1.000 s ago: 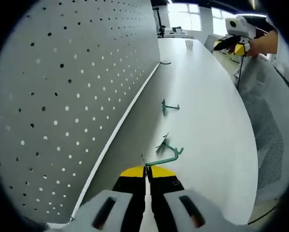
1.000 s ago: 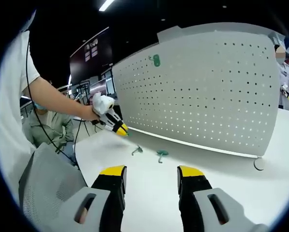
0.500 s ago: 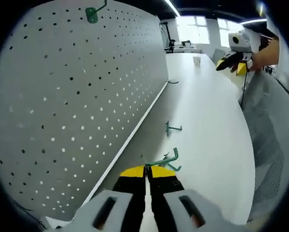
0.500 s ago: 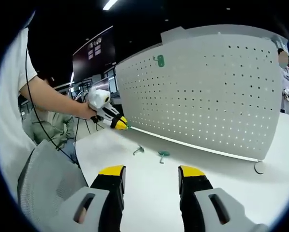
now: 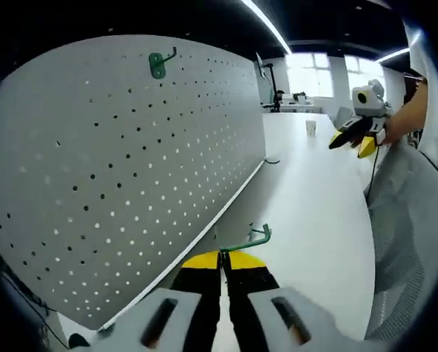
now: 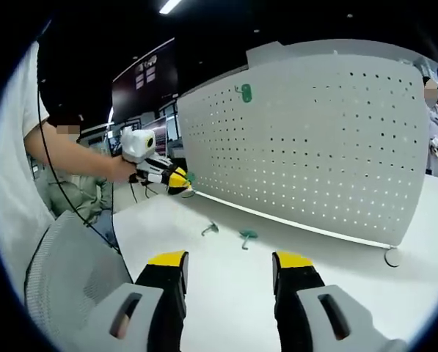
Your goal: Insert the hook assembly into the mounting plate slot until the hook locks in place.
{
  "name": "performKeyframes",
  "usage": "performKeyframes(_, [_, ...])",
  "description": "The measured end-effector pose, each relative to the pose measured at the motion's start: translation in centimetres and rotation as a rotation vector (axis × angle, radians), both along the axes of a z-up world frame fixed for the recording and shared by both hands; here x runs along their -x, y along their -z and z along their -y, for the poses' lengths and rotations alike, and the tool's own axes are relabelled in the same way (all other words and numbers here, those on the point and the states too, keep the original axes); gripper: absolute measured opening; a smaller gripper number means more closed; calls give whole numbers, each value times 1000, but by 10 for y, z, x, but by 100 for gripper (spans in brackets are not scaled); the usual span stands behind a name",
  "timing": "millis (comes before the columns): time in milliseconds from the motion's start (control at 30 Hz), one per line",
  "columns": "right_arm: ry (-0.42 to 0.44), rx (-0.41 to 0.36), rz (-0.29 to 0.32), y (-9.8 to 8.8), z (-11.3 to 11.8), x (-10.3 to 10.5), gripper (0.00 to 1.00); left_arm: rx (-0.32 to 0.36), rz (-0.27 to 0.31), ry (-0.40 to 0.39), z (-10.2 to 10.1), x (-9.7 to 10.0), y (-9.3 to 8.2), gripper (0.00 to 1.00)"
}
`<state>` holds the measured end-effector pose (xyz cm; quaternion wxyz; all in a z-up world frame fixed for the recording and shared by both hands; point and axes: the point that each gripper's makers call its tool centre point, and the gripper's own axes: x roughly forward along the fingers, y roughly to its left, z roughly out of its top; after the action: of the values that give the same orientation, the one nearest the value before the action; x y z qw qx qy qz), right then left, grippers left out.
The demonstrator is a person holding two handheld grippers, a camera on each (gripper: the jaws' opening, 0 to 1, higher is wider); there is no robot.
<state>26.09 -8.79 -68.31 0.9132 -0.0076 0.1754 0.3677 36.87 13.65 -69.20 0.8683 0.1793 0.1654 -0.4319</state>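
The left claw (image 5: 222, 257), clenched on a green hook (image 5: 246, 240), stood beside the pegboard (image 5: 130, 169), the right claw (image 6: 230, 262) released above two hooks (image 6: 228, 232) lying on the counter (image 6: 219, 279).

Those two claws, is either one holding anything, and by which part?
The left claw is shut on a green hook, pinching the end of its straight stem; the curled tip sticks out ahead. The right claw is open and holds nothing.
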Motion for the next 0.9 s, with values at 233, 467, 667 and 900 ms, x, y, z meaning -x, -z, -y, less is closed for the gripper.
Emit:
performKeyframes(233, [-1,-4,9,-2,-1,0,45,113,76,-47,9,4,-30,1])
performKeyframes(467, [6,-20,23,-7,0,-2,45,229,134,-79,20,11,-57,1])
performKeyframes(667, [8,-35,35,-11,0,-2,45,279,201,-108,23,20,-75,1])
performKeyframes(900, [4,-43,49,-16,-1,-1,46,415,243,-168,20,29,-99,1])
